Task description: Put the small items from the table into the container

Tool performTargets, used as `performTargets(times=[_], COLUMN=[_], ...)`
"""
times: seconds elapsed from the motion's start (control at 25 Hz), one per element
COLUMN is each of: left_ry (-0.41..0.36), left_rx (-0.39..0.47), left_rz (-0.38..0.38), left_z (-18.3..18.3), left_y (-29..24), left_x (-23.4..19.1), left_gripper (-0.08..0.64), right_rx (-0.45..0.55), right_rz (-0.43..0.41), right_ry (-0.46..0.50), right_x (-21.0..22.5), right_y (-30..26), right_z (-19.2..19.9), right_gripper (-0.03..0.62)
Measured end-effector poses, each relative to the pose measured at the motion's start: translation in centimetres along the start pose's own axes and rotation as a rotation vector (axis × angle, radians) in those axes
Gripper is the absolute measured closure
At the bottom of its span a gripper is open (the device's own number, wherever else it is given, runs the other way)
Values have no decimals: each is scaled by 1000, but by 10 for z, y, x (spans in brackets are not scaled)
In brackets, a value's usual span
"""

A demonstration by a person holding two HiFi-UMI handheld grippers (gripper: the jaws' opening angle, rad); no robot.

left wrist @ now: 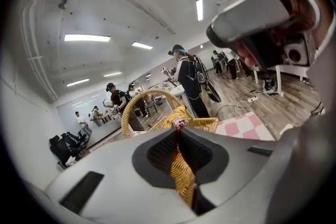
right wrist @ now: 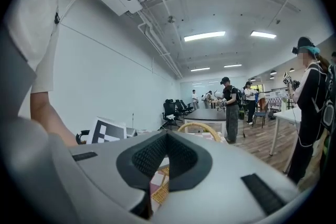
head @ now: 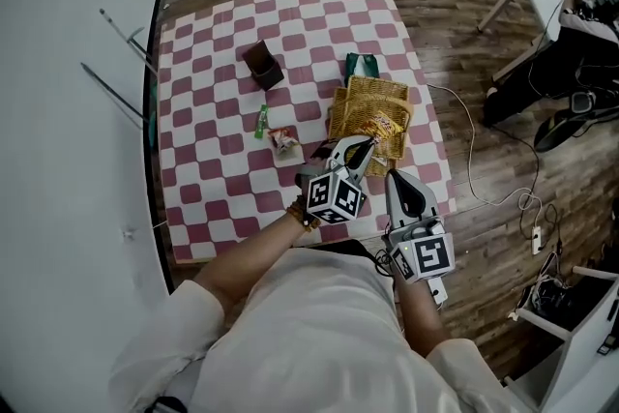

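A woven wicker basket (head: 360, 102) stands on the right side of the pink checked table (head: 213, 169). A yellow and red packet (head: 388, 124) lies inside it. My left gripper (head: 365, 145) hangs at the basket's near rim. It is shut on a yellow snack packet (left wrist: 183, 176), with the basket (left wrist: 206, 124) and its arched handle just beyond the tips. My right gripper (head: 392, 177) is at the table's near edge, to the right of the left one. Its jaws (right wrist: 168, 135) meet with nothing between them. The basket handle (right wrist: 200, 126) shows ahead of them.
On the cloth lie a small snack packet (head: 284, 141), a green stick packet (head: 261, 121) and a brown box (head: 263, 65). A green bag (head: 363, 65) sits behind the basket. Cables (head: 527, 203) trail on the wooden floor at the right. Several people stand across the room.
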State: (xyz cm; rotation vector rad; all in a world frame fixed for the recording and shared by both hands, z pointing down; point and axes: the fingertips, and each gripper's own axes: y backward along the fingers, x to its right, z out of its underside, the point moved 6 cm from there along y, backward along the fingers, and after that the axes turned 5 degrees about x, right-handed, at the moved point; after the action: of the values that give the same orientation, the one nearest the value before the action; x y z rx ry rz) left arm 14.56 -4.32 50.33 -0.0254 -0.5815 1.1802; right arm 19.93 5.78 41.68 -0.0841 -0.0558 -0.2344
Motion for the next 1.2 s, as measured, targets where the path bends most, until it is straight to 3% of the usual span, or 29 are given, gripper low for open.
performTargets(times=[0.28,0.52,0.96,1.2], left_ry=[-155,-220,-167,-66], left_rx=[-129,-183,-182,-145], left_rz=[44,74,87,94], left_z=[22,26,25,23], left_y=[-29,-37,-32,-18], left_x=[9,11,5,-3], left_gripper=[523,522,474,457], right_rx=[-3,-12,-6,-9], right_rz=[7,5,2,0], right_ry=[-16,-25,-38,-44], right_x=[6,6,3,1], right_y=[2,4,2,1], right_z=[4,8,7,6], right_gripper=[588,588,588,588])
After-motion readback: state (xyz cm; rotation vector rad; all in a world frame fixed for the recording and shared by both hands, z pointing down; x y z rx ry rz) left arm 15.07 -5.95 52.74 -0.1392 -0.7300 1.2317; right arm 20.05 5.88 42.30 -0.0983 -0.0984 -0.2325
